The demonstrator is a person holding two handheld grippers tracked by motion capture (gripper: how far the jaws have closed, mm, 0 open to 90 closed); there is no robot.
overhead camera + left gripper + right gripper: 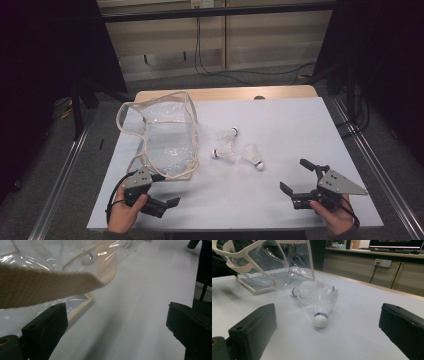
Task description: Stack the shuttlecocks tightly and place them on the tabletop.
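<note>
shuttlecock [321,312] ahead, centred between right gripper [328,335] jaws | untouched, jaws wide

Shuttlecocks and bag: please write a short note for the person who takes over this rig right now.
Left tool: open, holds nothing, at the near corner of the bag, by its strap.
Right tool: open, holds nothing, aimed at the shuttlecocks.
Three shuttlecocks lie together mid-table, right of the bag; the nearest one points its cork at the right tool.
Done: nothing packed; the bag looks empty.
Left, probably: open the bag with the left tool and put the shuttlecocks in one at a time.
</note>
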